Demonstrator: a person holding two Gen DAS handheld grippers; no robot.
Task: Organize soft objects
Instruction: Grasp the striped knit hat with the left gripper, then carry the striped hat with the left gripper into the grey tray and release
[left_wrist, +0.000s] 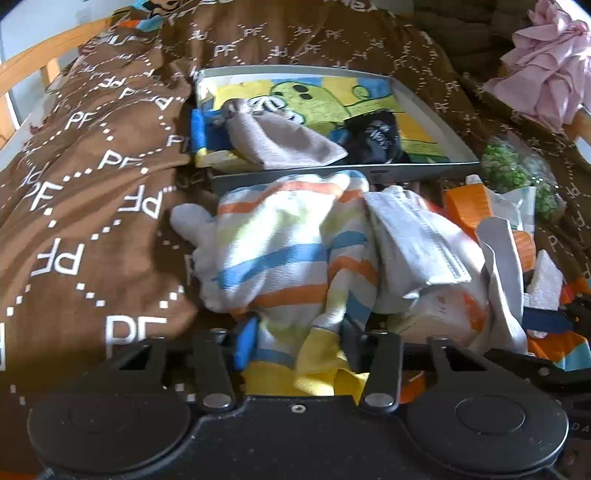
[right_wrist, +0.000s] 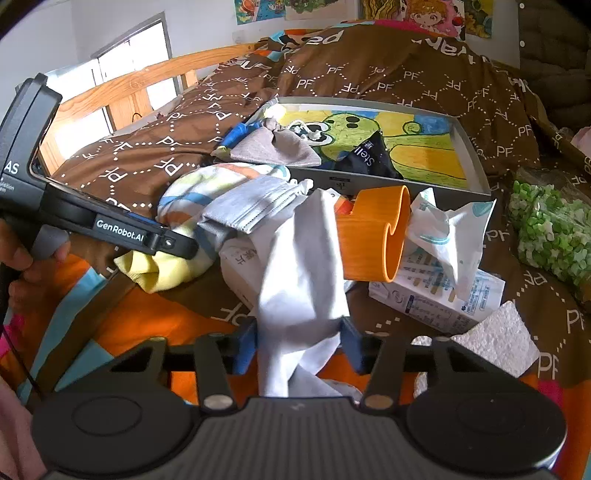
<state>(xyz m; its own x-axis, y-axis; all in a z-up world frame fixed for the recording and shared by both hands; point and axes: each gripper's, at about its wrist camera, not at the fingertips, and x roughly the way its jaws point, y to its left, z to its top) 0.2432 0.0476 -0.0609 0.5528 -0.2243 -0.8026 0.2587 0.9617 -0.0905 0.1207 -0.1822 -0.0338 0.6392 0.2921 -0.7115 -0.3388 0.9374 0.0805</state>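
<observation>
White "PF" letters inside dotted diamonds repeat across the brown quilt (left_wrist: 92, 177) that covers the bed. The left gripper (left_wrist: 299, 343) carries the marking "GenRobot.AI" on its arm in the right wrist view, and "Stell" can be read on a black cloth pouch (right_wrist: 369, 158) lying in the shallow grey cardboard box (right_wrist: 476, 162) with a green cartoon drawing on its floor. The left gripper's blue fingers are clamped on the yellow hem of a crumpled white towel with orange, blue and yellow stripes (left_wrist: 291, 254), which lies on the quilt just in front of the box. The right gripper (right_wrist: 299, 347) is clamped on a plain white cloth (right_wrist: 303, 266) draped beside the towel, next to an orange ribbed plastic holder (right_wrist: 373, 236).
</observation>
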